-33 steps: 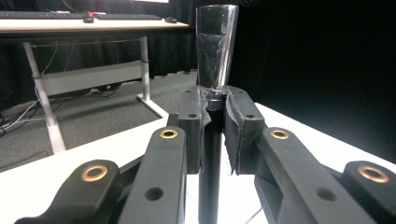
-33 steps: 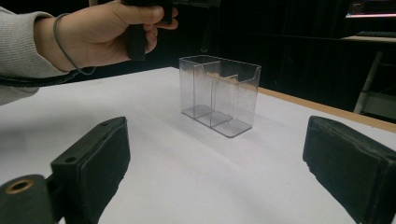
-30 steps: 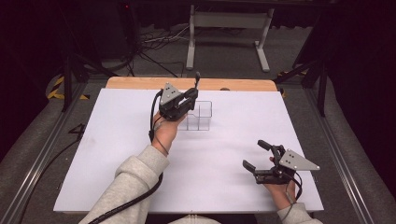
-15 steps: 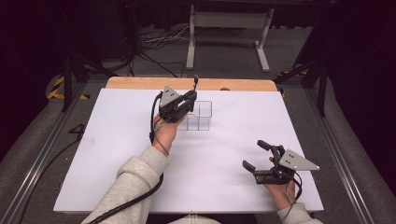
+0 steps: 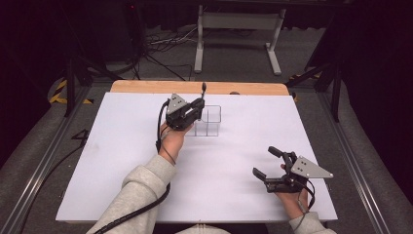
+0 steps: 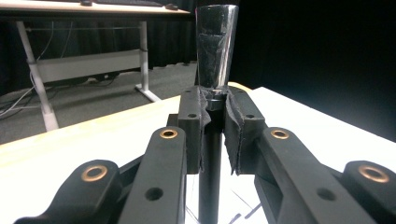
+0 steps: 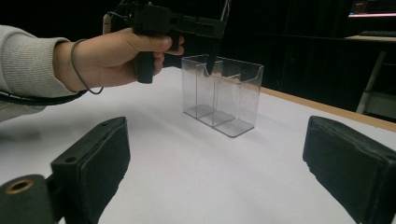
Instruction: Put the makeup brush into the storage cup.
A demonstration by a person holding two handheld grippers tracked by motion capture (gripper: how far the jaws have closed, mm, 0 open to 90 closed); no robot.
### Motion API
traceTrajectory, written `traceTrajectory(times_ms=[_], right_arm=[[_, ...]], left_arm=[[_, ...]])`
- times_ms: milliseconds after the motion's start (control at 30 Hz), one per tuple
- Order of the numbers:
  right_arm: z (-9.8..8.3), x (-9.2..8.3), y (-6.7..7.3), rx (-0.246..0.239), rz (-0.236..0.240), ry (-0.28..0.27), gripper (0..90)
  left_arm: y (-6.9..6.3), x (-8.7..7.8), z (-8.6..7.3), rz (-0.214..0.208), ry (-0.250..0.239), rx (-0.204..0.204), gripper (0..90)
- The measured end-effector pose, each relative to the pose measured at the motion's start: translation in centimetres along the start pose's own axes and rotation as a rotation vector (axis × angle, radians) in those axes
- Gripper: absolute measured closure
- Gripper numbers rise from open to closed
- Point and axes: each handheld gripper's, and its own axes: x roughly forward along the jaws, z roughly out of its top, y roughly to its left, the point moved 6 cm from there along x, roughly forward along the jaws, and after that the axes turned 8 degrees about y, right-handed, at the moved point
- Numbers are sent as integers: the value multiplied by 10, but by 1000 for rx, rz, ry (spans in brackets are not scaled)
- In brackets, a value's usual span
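My left gripper (image 5: 198, 105) pinching a slim black stick (image 6: 211, 154) above the clear plastic compartment box (image 7: 222, 94), my right gripper (image 5: 269, 162) jaws spread, empty

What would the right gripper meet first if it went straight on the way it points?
Probably the clear box: it stands ahead between the open right gripper jaws, with bare table before it. Depth is unclear.

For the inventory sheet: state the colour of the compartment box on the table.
Clear, see-through plastic box; the right gripper view shows it best.
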Motion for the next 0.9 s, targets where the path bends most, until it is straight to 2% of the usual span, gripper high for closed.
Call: traceTrajectory(times_ms=[267,633,900], right_arm=[[0,0,0,-1,1,0,78],[0,0,0,0,2,-1,78],[0,0,0,1,3,-4,77]], left_arm=[[1,0,-6,-1,16,-7,776],[-5,-1,-9,-19,36,9,775],[-2,-4,-11,-27,47,13,770]])
